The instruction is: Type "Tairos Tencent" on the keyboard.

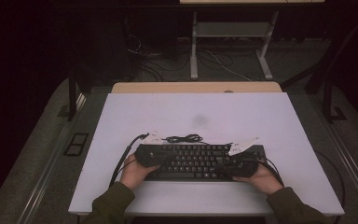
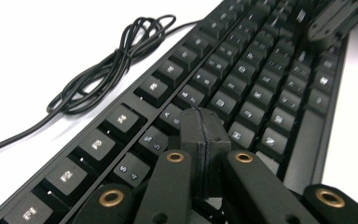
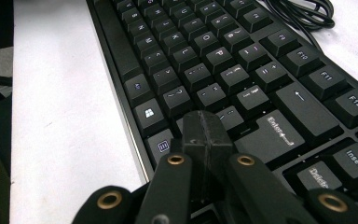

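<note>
A black keyboard [image 1: 193, 161] lies across the near middle of the white table [image 1: 200, 116]. My left gripper [image 2: 200, 122] hovers over the keyboard's [image 2: 242, 79] left end, jaws pressed flat together with nothing between them, tips just above the number and letter keys. At the right end of the keyboard [image 3: 214, 60] my right gripper [image 3: 204, 123] is shut too, its tips low over the keys near Enter and the menu key. In the high view the left gripper [image 1: 145, 156] and right gripper [image 1: 243, 164] sit over the two ends, each held by a hand.
The keyboard's black cable [image 1: 184, 138] lies coiled on the table just behind it, also seen as the cable [image 2: 107, 70] in the left gripper view. Gripper cables trail off both sides. A table edge and stand legs [image 1: 193, 46] sit beyond.
</note>
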A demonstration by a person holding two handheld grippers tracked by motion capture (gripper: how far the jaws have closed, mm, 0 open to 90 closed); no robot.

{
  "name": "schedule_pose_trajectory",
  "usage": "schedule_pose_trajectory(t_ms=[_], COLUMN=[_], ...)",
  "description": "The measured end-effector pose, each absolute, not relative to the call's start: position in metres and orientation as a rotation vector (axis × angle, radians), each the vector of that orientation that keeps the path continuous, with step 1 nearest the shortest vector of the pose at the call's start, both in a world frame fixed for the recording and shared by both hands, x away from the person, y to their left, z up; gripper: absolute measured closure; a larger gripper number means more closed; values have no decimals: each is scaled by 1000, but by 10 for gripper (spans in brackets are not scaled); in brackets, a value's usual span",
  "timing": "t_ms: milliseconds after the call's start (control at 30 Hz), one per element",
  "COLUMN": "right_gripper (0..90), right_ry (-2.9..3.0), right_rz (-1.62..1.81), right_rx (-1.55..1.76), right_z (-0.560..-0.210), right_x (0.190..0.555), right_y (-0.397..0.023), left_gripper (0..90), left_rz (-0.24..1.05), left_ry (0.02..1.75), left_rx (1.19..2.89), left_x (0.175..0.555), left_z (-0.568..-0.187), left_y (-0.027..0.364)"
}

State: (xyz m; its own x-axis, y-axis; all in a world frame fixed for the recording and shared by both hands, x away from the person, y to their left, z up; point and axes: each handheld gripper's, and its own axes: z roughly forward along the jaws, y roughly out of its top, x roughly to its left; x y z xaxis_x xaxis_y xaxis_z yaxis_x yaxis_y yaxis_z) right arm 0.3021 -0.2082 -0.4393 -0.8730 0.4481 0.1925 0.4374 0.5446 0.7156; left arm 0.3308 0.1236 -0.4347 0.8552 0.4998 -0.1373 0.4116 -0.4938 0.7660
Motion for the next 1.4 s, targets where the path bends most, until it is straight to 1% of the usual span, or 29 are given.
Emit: schedule_pose_trajectory(t_ms=[233,567,700,900,1000,1133,1200,1300,1400], right_gripper=[891,890,874,769,698,574,491,413,381], right_ry=[2749,2738,2708,2676,2666,2654,2645,2622,2609], right_rz=[1266,1285,1330,1393,1409,1430,1441,1455,1467], right_rx=[786,790,808,819,831,833,840,843,850], right_z=[-439,-437,-432,-427,-426,-426,-425,-424,-423], right_x=[302,302,304,305,305,308,308,310,311], right_y=[-208,-209,-213,-214,-213,-212,-210,-208,-207], left_gripper=[890,888,861,785,713,620,586,576,587], left_rz=[120,113,113,109,118,115,118,125,129], left_ry=[687,697,696,706,712,733,744,751,751], left_rx=[2107,2099,2095,2085,2075,2064,2055,2048,2050], left_x=[326,325,325,323,322,320,319,318,317], left_z=[-427,-425,-424,-423,-424,-425,-425,-424,-424], left_y=[130,135,137,138,140,144,146,150,154])
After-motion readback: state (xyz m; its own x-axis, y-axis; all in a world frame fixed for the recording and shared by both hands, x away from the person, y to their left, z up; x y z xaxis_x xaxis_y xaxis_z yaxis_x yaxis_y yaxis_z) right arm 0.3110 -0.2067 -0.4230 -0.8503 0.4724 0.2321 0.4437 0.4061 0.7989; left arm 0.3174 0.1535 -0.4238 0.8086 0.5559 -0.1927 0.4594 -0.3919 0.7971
